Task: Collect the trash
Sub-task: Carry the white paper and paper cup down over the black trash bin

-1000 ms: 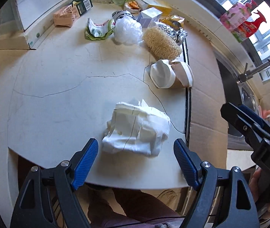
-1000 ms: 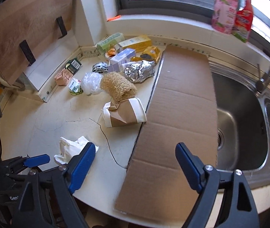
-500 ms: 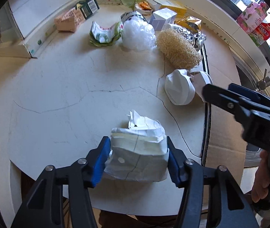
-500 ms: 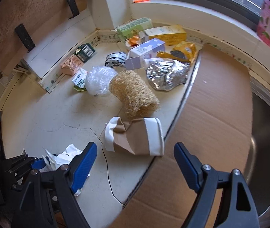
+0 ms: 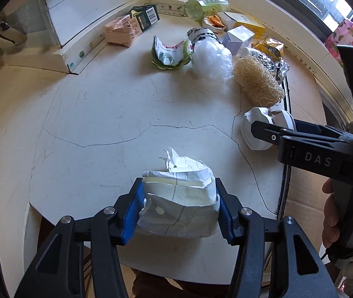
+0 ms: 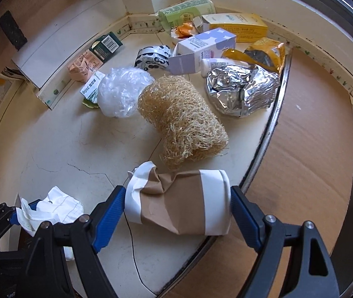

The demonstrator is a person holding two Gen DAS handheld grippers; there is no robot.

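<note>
A crumpled white paper (image 5: 176, 198) lies near the front edge of the cracked cream counter (image 5: 102, 124). My left gripper (image 5: 178, 185) is shut on it, a blue pad pressed into each side. The same paper (image 6: 57, 206) shows at the lower left of the right wrist view. A crushed brown and white paper cup (image 6: 184, 206) lies on its side by the counter's metal rim. My right gripper (image 6: 177, 193) stands open around it, one pad at each end of the cup. In the left wrist view the right gripper (image 5: 273, 126) reaches over the cup (image 5: 253, 134).
Behind the cup are a loofah (image 6: 181, 121), a crumpled foil bag (image 6: 241, 92) and a wad of clear plastic (image 6: 122, 92). Several cartons and wrappers line the back wall. A cardboard sheet (image 6: 305, 149) covers the right side. A person's hand (image 5: 335, 226) holds the right gripper.
My left gripper has closed on the crumpled paper, which stood loose between its fingers a second ago. My right gripper has come down and forward until the crushed cup lies between its fingers.
</note>
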